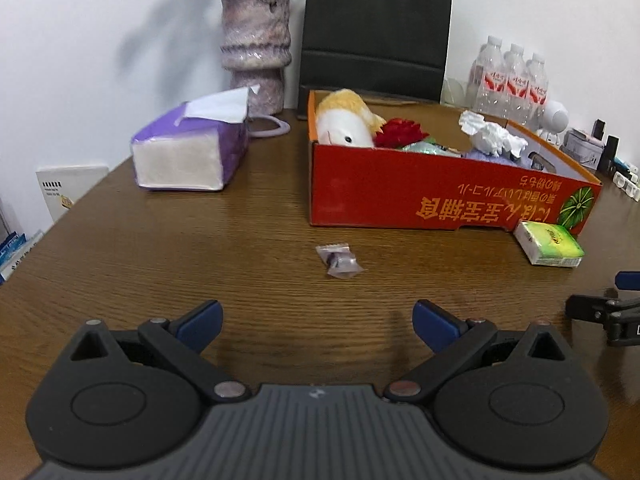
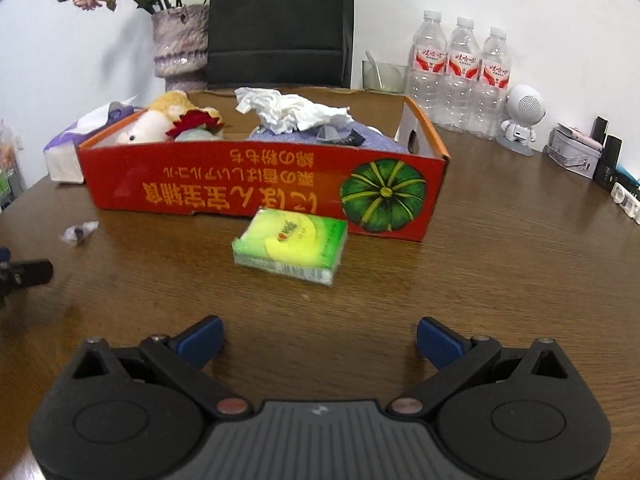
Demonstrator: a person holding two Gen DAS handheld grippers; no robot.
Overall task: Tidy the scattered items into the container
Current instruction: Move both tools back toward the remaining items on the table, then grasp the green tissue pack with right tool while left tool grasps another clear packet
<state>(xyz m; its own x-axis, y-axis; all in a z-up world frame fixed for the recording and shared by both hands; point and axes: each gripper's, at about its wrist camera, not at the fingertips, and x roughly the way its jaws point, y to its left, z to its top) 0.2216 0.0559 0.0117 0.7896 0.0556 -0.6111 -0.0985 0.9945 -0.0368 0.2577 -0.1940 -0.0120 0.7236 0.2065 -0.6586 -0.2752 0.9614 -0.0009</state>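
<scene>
A red cardboard box (image 1: 420, 196) (image 2: 224, 184) stands on the brown table and holds a plush toy (image 1: 344, 124), a red flower (image 1: 400, 133) and crumpled white tissue (image 2: 292, 114). A small clear wrapped candy (image 1: 339, 261) (image 2: 79, 233) lies on the table in front of my open, empty left gripper (image 1: 318, 326). A green tissue pack (image 2: 290, 249) (image 1: 548, 243) lies against the box front, just ahead of my open, empty right gripper (image 2: 320, 340).
A purple tissue box (image 1: 192, 150) and a vase (image 1: 256, 52) stand at the back left. Three water bottles (image 2: 460, 72), a white robot figure (image 2: 520, 120), a glass (image 2: 384, 76) and small boxes (image 2: 576, 152) line the back right. A black bag (image 2: 280, 20) stands behind the box.
</scene>
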